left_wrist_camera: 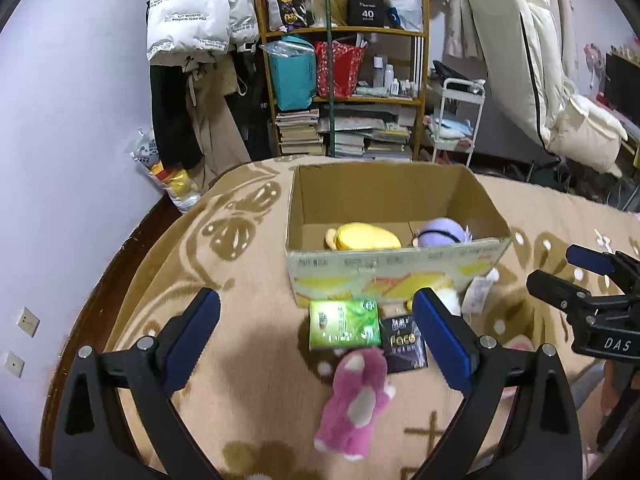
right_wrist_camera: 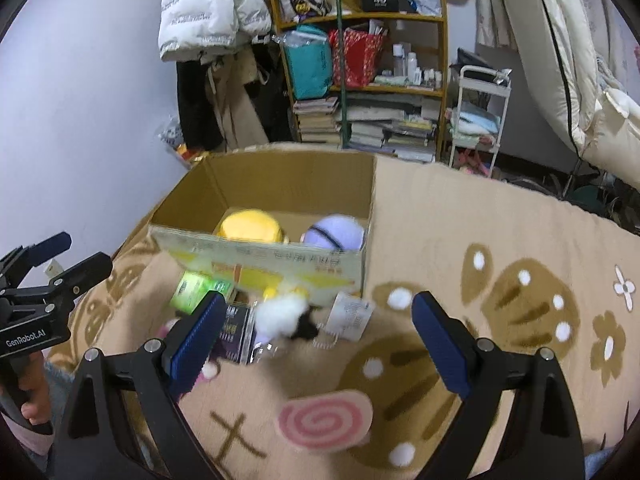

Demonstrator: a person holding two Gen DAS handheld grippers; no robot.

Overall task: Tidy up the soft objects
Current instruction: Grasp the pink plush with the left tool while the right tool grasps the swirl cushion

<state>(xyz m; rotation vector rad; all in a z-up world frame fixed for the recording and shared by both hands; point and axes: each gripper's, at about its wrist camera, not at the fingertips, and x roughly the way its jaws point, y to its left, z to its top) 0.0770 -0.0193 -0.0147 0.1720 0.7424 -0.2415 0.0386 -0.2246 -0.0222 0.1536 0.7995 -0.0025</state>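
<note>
Nearest the left gripper [left_wrist_camera: 316, 340], whose fingers stand wide and hold nothing, a pink plush [left_wrist_camera: 356, 404] lies on the patterned blanket [left_wrist_camera: 248, 320], roughly between the finger lines. The right gripper [right_wrist_camera: 318, 340] is likewise spread wide and empty; a white plush [right_wrist_camera: 284, 316] with a dark part lies just ahead of it, near its left finger.

Beyond the pink plush sit a green packet [left_wrist_camera: 344, 324] and a dark packet [left_wrist_camera: 402, 344], side by side, with a white paper tag [right_wrist_camera: 352, 316] close to the box corner. These items lie just in front of the cardboard box [left_wrist_camera: 400, 268].

The box is open-topped and already holds a yellow plush [left_wrist_camera: 364, 236] and a purple plush [left_wrist_camera: 440, 232].

Assessment: sorting is partly done; two soft toys remain outside. The step in hand appears to be the approach to the pink plush. The next move calls for lowering the left gripper over it, closing on its body, and lifting clear of the box wall.
</note>
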